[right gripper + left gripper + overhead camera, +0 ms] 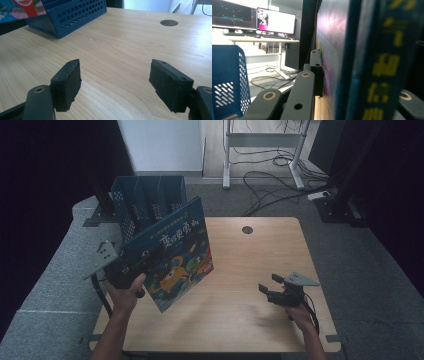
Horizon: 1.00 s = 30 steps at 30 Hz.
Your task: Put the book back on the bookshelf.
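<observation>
Two grippers, two states: your left gripper (131, 270) has its jaws clamped on the blue illustrated picture book (176, 254), held tilted above the pale wooden surface (250, 270) before the blue perforated plastic file rack (145, 200). Your right gripper (272, 290) hovers low, jaws wide, empty.

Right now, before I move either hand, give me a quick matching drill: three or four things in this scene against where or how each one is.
Things:
1. book
2. blue file rack
3. right gripper
4. round hole

States:
A. open, nothing between its jaws
B. at the table's far edge
C. stands at the far left corner
D. clamped in the left gripper, held off the table

Pairs: 1-D, 2-C, 3-A, 4-B
</observation>
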{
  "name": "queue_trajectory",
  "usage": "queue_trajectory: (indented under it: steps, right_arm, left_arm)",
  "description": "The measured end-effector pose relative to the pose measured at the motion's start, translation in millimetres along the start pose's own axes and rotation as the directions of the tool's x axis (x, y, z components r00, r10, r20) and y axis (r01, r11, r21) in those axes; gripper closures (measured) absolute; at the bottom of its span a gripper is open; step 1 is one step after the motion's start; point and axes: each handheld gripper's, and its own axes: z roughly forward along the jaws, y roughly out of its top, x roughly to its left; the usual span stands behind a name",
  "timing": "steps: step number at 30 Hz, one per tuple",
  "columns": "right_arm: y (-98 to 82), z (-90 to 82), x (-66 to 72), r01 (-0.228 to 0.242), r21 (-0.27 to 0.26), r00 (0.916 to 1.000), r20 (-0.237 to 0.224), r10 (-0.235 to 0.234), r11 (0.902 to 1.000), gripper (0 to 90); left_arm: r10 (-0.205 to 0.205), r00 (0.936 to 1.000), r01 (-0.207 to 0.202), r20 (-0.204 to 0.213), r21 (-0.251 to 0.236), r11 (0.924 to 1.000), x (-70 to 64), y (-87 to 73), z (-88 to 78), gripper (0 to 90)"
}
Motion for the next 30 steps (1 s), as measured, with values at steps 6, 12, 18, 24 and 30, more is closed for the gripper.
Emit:
queue_trajectory:
  steps: [6, 12, 18, 24, 30]
  right_arm:
    - [-2.6, 5.7, 0.3, 0.001, 0.022, 1.0000, 0.008, -0.001, 0.9998, 24.4]
    - [-4.7, 10.0, 1.4, 0.005, 0.044, 0.9999, 0.012, -0.005, 0.9990, 24.5]
    - [-5.7, 12.6, 1.1, 0.002, 0.052, 0.9999, 0.015, -0.003, 0.9987, 24.8]
    - [-6.3, 12.8, 0.3, 0.000, 0.061, 0.9998, 0.018, -0.001, 0.9981, 24.9]
    - [-7.7, 14.2, -0.2, -0.003, 0.069, 0.9997, 0.024, 0.002, 0.9976, 24.9]
  left_arm:
    - [0.004, 0.9998, -0.004, -0.022, -0.015, 0.9999, 5.6, 5.6, -4.6, 81.6]
    - [0.008, 0.9990, -0.009, -0.043, -0.027, 0.9996, 13.0, 11.0, -8.5, 81.6]
    - [0.005, 0.9970, -0.008, -0.077, -0.042, 0.9991, 21.4, 17.2, -11.1, 81.5]
    - [0.005, 0.9941, -0.010, -0.108, -0.048, 0.9988, 28.3, 20.1, -14.1, 81.5]
    - [0.003, 0.9912, -0.011, -0.132, -0.057, 0.9983, 33.5, 22.0, -17.5, 81.5]
